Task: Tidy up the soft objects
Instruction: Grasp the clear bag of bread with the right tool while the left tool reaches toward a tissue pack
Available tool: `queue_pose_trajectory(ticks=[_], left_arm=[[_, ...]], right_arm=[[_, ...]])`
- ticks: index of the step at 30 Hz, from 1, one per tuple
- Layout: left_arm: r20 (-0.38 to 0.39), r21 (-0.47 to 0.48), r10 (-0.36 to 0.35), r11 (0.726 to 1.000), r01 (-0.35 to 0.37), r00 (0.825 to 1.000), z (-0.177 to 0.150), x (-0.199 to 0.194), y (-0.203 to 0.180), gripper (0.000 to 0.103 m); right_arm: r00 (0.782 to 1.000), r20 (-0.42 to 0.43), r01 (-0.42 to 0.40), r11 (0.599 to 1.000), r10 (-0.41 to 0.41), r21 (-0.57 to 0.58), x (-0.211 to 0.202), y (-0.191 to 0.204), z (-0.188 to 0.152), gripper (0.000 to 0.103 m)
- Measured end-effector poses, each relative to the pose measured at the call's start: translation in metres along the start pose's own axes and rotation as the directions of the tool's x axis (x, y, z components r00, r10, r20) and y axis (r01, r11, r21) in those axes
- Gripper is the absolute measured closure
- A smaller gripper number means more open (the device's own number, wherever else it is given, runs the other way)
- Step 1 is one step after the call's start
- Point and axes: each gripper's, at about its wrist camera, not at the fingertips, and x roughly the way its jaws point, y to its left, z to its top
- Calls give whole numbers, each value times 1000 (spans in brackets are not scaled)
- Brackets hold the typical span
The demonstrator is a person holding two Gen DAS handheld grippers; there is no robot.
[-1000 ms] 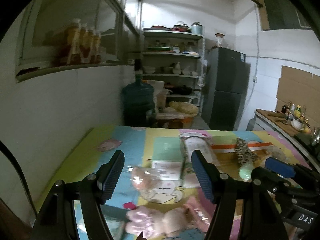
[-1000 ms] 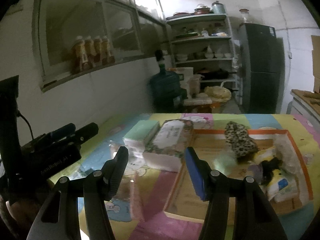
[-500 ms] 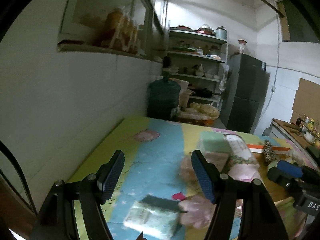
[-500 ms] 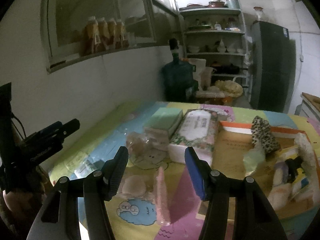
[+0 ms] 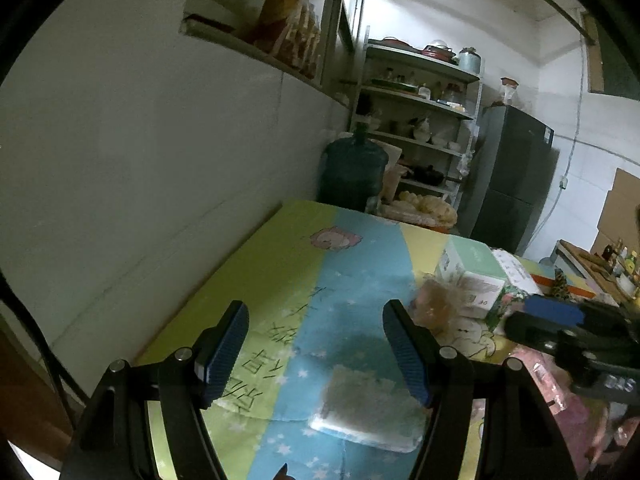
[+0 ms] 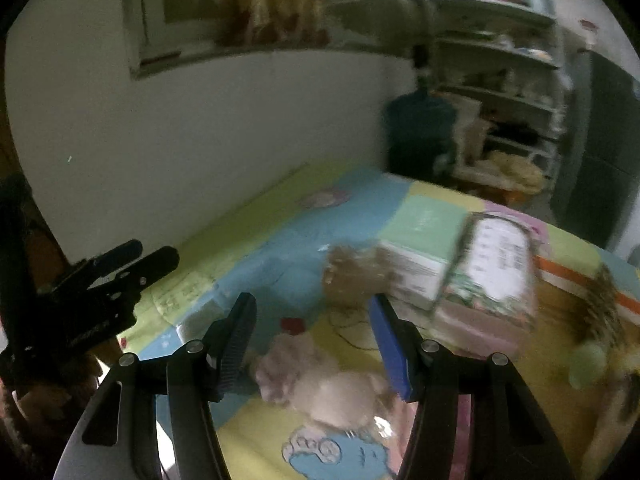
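On a table spread with a bright cartoon cloth, a flat white soft pack [image 5: 370, 414] lies just below the left gripper [image 5: 316, 354], whose blue-padded jaws stand wide apart with nothing between them. Beside it, a pale pink plush toy [image 6: 320, 384] rests on the cloth under the right gripper [image 6: 314, 344], likewise spread and empty. Farther back sit a crinkly clear bag [image 6: 352, 276], a mint-green tissue box [image 6: 420, 240] and a floral tissue pack [image 6: 496, 272], touching one another, with an orange-edged tray [image 6: 580, 280] to the right holding a leopard-print item [image 6: 608, 300]. Both tools appear to be in the approach step, each closing in on a soft piece. The next move likely calls for lowering the jaws around the pack or toy and squeezing gently before carrying it toward the tray.
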Motion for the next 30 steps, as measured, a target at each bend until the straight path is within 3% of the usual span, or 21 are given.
queue_pose_trajectory(ticks=[4, 11, 15, 17, 26, 27, 28, 30], left_arm=[[-2, -10, -6, 1000, 6, 1000, -1, 1, 7, 34], [10, 11, -48, 999, 47, 999, -2, 2, 11, 34], [6, 18, -96, 995, 96, 995, -4, 6, 14, 34], [-1, 24, -114, 993, 114, 993, -5, 9, 15, 34], [-25, 43, -189, 981, 189, 982, -11, 15, 22, 34], [-26, 44, -197, 979, 198, 980, -11, 14, 22, 34], [-27, 45, -208, 977, 209, 978, -12, 14, 23, 34], [-29, 49, -232, 971, 234, 972, -13, 13, 24, 34]], right_arm=[[995, -95, 43, 999, -40, 22, 35, -1, 12, 43], [966, -245, 121, 984, -87, 128, 88, -17, 20, 43], [961, -269, 125, 974, -71, 189, 101, -26, 22, 41], [958, -279, 133, 970, -73, 204, 106, -27, 24, 29], [954, -288, 152, 961, -82, 231, 121, -27, 28, 29], [955, -284, 153, 961, -83, 231, 122, -28, 28, 31], [956, -280, 158, 962, -92, 221, 121, -26, 27, 41], [956, -273, 165, 967, -109, 192, 119, -23, 26, 41]])
